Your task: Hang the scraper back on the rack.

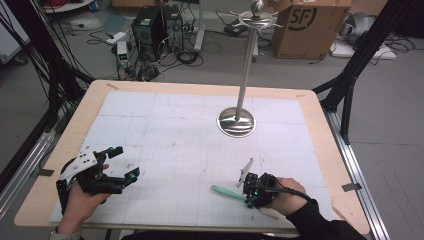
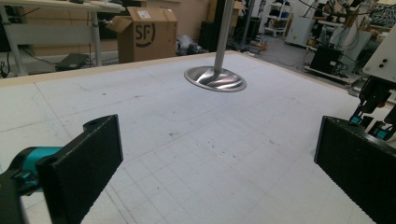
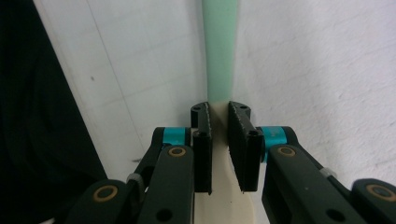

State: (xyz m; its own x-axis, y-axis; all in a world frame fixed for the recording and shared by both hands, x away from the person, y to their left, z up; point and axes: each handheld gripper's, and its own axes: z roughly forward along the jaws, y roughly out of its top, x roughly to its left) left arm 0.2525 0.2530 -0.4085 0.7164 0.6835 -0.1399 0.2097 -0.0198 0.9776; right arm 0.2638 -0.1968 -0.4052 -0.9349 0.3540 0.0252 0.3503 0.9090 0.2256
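A utensil with a pale green handle (image 1: 222, 191) and a cream end lies flat on the white mat near the front edge. My right gripper (image 1: 248, 192) points left along it. In the right gripper view the two black jaws (image 3: 219, 116) stand narrow with the cream neck filling the gap between the pads, and the green handle (image 3: 220, 46) runs away ahead. My left gripper (image 1: 126, 161) rests at the front left of the mat, jaws spread wide. Between its jaws (image 2: 219, 163) there is only bare mat.
A steel stand with a round base (image 1: 236, 121) and a tall pole rises at the back middle of the mat (image 1: 175, 130); its base (image 2: 215, 78) lies ahead of the left gripper. Beyond the table sit a cardboard box (image 1: 310, 27), computer cases and cables on the floor.
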